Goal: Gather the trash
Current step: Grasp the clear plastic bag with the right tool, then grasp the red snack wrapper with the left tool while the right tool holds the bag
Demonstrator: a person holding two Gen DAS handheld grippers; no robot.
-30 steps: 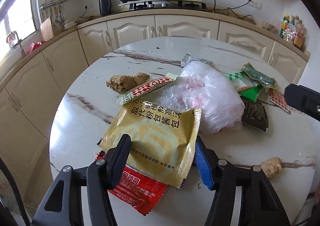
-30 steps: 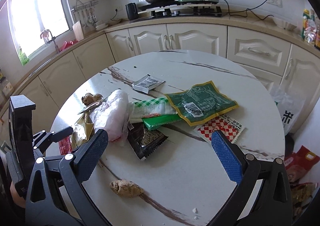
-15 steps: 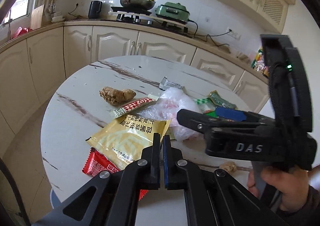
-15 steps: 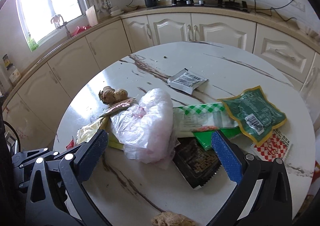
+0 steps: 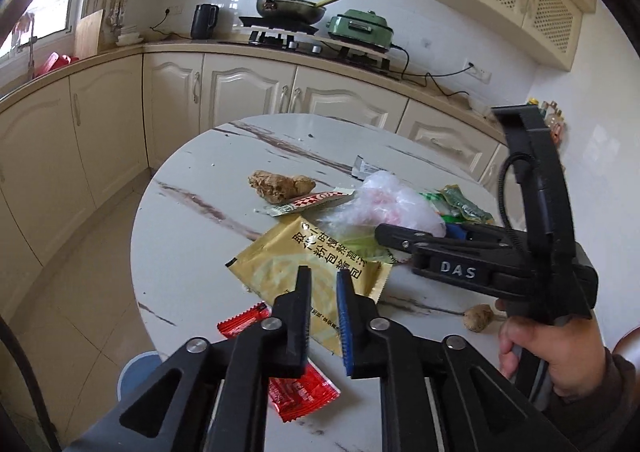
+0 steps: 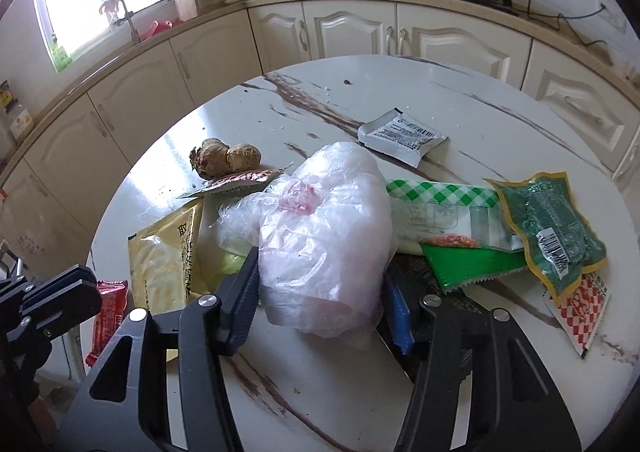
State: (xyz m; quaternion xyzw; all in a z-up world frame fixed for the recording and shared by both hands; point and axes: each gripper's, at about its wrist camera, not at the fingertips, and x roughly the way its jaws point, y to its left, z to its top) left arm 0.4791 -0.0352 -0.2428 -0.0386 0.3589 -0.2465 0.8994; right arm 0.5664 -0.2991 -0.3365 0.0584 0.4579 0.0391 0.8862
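Observation:
Trash lies on a round marble table. A crumpled clear plastic bag sits between the fingers of my right gripper, which is open around it; the bag also shows in the left wrist view. My left gripper is slightly open and empty, held above a gold sachet and a red wrapper. A ginger piece, a red-checked strip, a grey packet and green wrappers lie around the bag.
A second ginger lump lies near the table's near edge by the hand holding the right gripper. Cream kitchen cabinets and a counter with a stove curve behind the table. A pale bin stands below the table edge.
My right gripper has moved in and narrowed around the plastic bag. My left gripper shut, pulled back from the gold sachet, then opened a little.

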